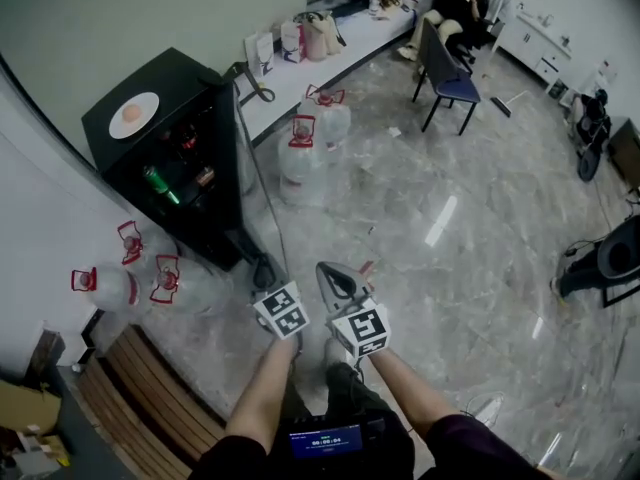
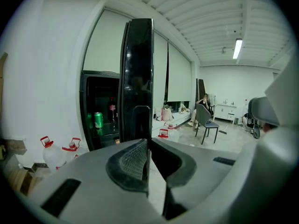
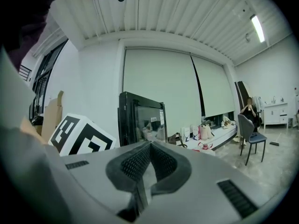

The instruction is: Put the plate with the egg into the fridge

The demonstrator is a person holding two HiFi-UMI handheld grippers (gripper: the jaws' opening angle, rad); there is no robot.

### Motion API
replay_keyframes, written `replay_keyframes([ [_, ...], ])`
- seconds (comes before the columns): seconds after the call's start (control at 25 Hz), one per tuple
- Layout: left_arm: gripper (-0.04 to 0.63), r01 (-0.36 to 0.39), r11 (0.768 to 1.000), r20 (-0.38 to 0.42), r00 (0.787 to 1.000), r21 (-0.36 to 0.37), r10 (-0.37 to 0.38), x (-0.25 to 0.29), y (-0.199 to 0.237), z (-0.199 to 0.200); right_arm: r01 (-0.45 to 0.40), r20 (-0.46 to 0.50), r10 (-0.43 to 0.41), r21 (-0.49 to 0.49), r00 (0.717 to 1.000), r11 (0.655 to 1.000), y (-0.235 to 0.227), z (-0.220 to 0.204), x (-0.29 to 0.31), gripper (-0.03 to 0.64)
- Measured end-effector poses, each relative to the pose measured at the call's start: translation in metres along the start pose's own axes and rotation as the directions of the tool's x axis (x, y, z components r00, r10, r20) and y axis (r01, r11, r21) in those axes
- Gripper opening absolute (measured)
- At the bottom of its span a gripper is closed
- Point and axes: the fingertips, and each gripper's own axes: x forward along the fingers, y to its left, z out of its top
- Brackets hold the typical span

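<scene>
A grey marbled floor [image 1: 450, 228] fills most of the head view. Against the left wall stands a black fridge [image 1: 190, 73], its glass door [image 1: 250, 183] swung open. The left gripper view meets that door nearly edge-on.

A long white counter [image 1: 330, 58] loaded with bags runs along the far wall. A dark chair [image 1: 450, 83] stands by its end, and a person [image 1: 465, 8] sits further back. Clear water jugs with red handles cluster in two spots: one group [image 1: 305, 153] beside the counter, another [image 1: 120, 283] by the wall on the fridge's near side.

Both grippers are held low and side by side, well apart from the fridge. The left gripper [image 2: 148, 146] is all but closed, with only a thin slit between its pads and nothing in it. The right gripper [image 3: 150, 148] has its pads pressed together at the tips, also empty.

The white plate [image 1: 148, 104] lies on top of the fridge, not inside it. At its centre sits a small orange-pink round, which looks like the egg [image 1: 130, 115], though it is too small to be sure. A green can [image 1: 157, 182] stands on a shelf inside the fridge.
</scene>
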Motion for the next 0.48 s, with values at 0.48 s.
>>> replay_keyframes([
  [0.48,0.009,0.172,0.985,0.090,0.981,-0.012,-0.171,-0.051,-0.059,0.031,-0.067,-0.005,0.067,0.038,0.998,0.997,-0.028,-0.005,-0.014,0.008],
])
